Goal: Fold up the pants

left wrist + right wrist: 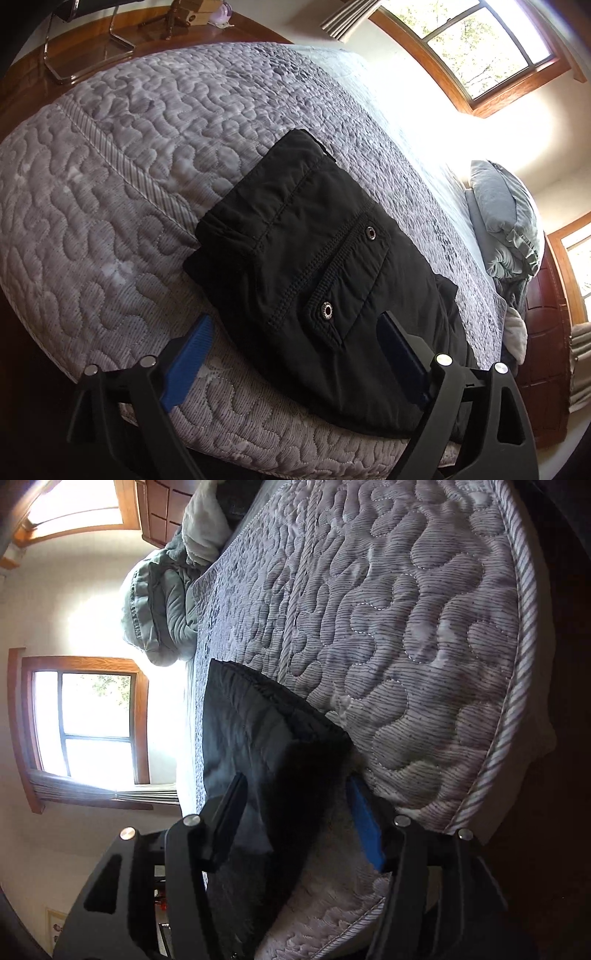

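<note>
On quilt point(110, 206): folded pants point(317, 266) | left gripper point(291, 354) wide apart, empty; pocket snaps visible | right gripper point(299, 812) straddling cloth

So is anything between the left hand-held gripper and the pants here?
Nothing visible: the left hand-held gripper is open right at the near edge of the folded black pants on the quilt.
</note>
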Available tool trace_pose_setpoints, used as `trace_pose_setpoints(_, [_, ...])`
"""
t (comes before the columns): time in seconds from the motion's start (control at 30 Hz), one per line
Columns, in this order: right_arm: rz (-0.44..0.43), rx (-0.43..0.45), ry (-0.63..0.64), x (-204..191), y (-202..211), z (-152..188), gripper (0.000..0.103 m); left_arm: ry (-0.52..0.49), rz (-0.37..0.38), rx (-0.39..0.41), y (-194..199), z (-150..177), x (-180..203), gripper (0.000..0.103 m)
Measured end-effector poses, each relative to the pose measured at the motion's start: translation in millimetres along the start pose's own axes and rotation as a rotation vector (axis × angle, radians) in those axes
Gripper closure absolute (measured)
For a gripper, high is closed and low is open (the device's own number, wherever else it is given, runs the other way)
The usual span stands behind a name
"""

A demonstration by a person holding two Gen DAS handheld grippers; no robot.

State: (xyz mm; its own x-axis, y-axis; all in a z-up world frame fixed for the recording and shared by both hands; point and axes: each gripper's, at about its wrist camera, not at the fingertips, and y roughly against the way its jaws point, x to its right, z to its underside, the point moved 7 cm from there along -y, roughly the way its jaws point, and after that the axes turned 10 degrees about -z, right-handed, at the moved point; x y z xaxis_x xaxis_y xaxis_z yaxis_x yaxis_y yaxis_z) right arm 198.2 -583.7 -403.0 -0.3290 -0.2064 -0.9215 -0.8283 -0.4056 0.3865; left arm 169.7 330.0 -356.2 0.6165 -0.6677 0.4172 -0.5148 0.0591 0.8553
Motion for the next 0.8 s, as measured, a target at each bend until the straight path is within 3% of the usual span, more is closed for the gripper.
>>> trace_pose_setpoints(0.2, [-0.077,0.006,0.014,-6,-14,-5,0.045,-0.004,-0.019,-0.039,-17,7,6,0.012])
trace_pose_setpoints(0.37, [-0.105,0.022,0.011,1,-12,-4,0.055,0.019,-0.03,-0.051,-25,13,8,0.012])
trace_pose_setpoints(0.4, [-0.104,0.02,0.015,0,-12,-5,0.059,0.018,-0.035,-0.051,-26,13,9,0.012])
trace_pose_setpoints(0.43, [-0.103,0.015,0.022,-3,-13,-5,0.074,0.017,-0.036,-0.052,-28,13,9,0.012])
trace_pose_setpoints(0.5, [-0.102,0.01,0.036,-10,-13,-6,0.08,0.016,-0.041,-0.051,-29,14,12,0.012])
trace_pose_setpoints(0.8, [-0.025,0.001,0.188,-63,-6,1,0.085,0.042,-0.014,-0.037,-27,16,9,0.011])
